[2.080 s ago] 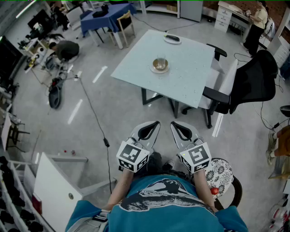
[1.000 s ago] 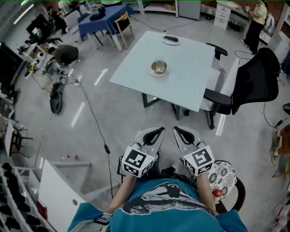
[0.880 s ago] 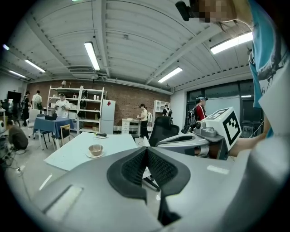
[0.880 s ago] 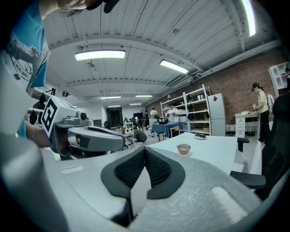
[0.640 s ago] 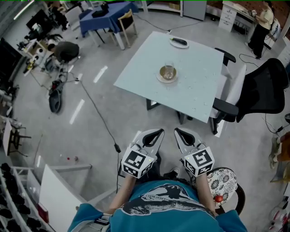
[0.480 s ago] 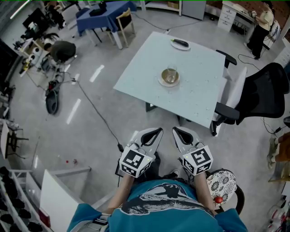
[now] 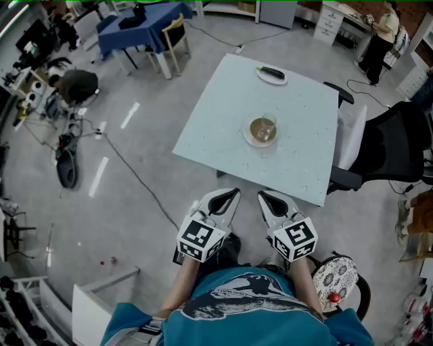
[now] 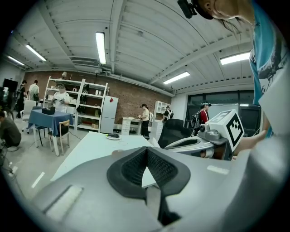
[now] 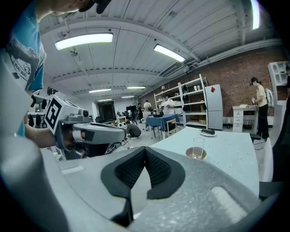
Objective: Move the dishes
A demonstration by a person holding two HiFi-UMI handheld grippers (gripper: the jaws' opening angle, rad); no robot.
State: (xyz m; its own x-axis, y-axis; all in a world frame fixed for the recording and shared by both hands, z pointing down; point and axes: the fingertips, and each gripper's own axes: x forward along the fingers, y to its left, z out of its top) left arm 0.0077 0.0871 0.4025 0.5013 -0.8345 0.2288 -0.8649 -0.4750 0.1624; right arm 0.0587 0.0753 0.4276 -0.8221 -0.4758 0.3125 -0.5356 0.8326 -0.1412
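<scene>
A clear glass (image 7: 264,126) stands on a small brownish plate (image 7: 260,140) in the middle of a pale square table (image 7: 223,121). At the table's far edge lies a second small plate (image 7: 272,74) with a dark object on it. My left gripper (image 7: 231,192) and right gripper (image 7: 264,196) are held side by side above the floor, just short of the table's near edge, both shut on nothing. The right gripper view shows the glass (image 9: 197,146) and its plate (image 9: 196,154) ahead to the right. In the left gripper view the far plate (image 8: 112,135) is visible.
A black office chair (image 7: 392,145) stands at the table's right side. A stool with a patterned cushion (image 7: 335,277) is by my right hip. A blue table with a chair (image 7: 139,20) and a floor cable (image 7: 135,177) lie to the left. People stand far back.
The table with the glass has come nearer to me and sits lower in the head view. Both grippers stay shut and side by side in front of my body.
</scene>
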